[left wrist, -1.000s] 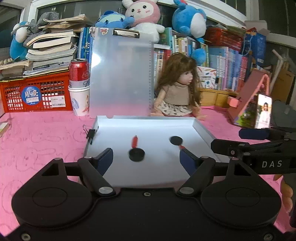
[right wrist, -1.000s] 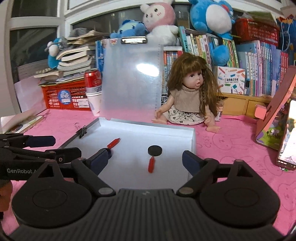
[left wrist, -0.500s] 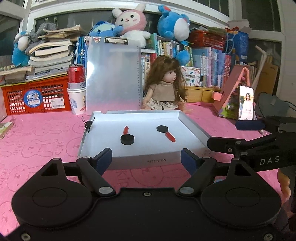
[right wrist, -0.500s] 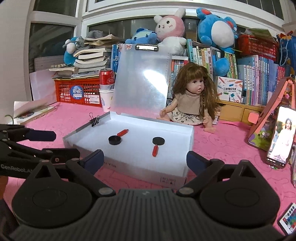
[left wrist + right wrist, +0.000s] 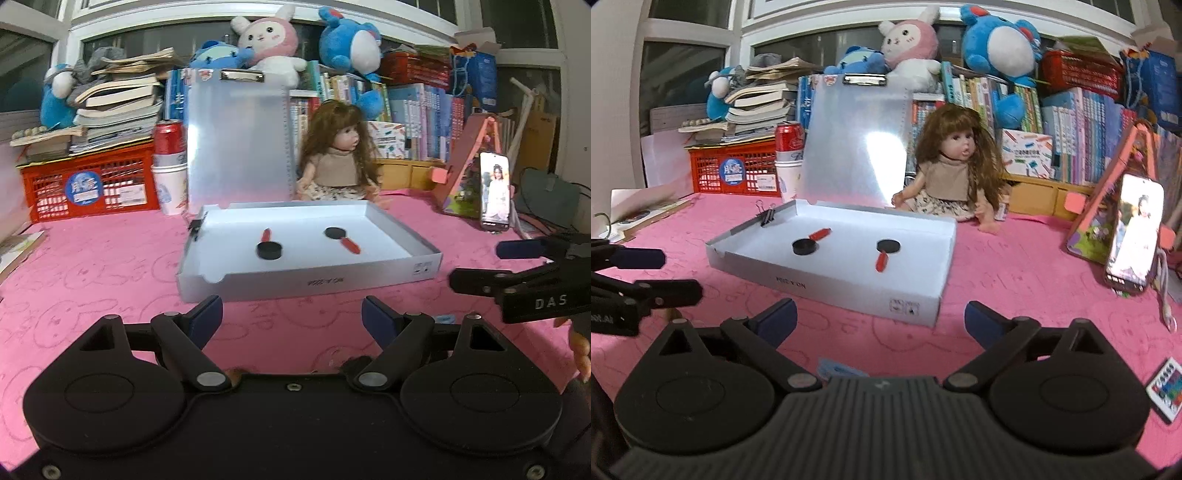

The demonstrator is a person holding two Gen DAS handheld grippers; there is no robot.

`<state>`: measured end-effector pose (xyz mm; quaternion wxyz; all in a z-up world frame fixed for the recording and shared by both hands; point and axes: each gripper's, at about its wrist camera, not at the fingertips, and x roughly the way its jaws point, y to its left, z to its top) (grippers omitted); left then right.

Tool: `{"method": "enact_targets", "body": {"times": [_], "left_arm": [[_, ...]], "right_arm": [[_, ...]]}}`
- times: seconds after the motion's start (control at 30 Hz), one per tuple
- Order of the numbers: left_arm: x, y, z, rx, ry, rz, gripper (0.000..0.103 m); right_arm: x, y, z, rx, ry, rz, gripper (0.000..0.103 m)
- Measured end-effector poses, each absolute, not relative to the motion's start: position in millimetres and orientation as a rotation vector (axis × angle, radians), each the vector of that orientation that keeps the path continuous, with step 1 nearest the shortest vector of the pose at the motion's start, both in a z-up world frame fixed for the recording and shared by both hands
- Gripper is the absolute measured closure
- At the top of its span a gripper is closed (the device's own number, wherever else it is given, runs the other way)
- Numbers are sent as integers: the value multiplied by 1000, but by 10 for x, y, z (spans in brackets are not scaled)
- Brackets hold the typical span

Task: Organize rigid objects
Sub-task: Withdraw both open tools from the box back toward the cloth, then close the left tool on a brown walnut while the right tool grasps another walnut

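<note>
A shallow white box [image 5: 314,284] lies on the pink cloth ahead of both grippers. Two small black toy pans with red handles rest inside it: one at the left [image 5: 269,250] [image 5: 804,246], one at the right [image 5: 334,232] [image 5: 888,246]. My left gripper [image 5: 291,317] hangs open and empty just short of the box's near wall. My right gripper [image 5: 881,317] is open wide, also empty, near the box's front right corner [image 5: 916,308]. Each gripper shows in the other's view, the right one [image 5: 476,266] and the left one [image 5: 679,275], both apart from the box.
A translucent clipboard [image 5: 238,140] stands behind the box, a doll [image 5: 341,162] beside it. A binder clip [image 5: 768,216] grips the box's left wall. A lit phone [image 5: 494,192] leans at right. Red crate [image 5: 85,184], can on cup [image 5: 168,138], remote [image 5: 1167,387], books behind.
Both grippers have drawn back from over the box, which now lies wholly ahead of them. The right jaws have widened a little. The pans have not moved.
</note>
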<state>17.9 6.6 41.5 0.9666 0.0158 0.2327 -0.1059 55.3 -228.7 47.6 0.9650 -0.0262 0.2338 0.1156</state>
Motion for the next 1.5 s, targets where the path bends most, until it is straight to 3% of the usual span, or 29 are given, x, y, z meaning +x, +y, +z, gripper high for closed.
{"method": "enact_targets", "body": {"times": [0.37, 0.53, 0.67, 0.77, 1.03, 1.13, 1.4, 1.5], "left_arm": [[123, 286, 247, 10, 504, -140, 23], [82, 317, 165, 10, 512, -132, 29], [59, 323, 116, 0, 526, -128, 43], [61, 338, 87, -13, 539, -130, 48], [54, 307, 57, -9, 544, -114, 51], [69, 310, 37, -17, 552, -99, 54], [83, 319, -9, -18, 569, -89, 79], [83, 317, -8, -23, 568, -87, 84]], "right_arm": [[428, -2442, 271, -37, 496, 184, 2], [393, -2464, 211, -29, 500, 168, 2], [374, -2471, 167, -17, 507, 163, 2], [368, -2470, 140, -10, 519, 168, 3], [334, -2447, 107, -11, 521, 180, 16], [329, -2439, 95, -10, 528, 189, 26], [311, -2404, 63, -11, 540, 204, 51], [309, -2397, 54, -8, 545, 208, 56]]}}
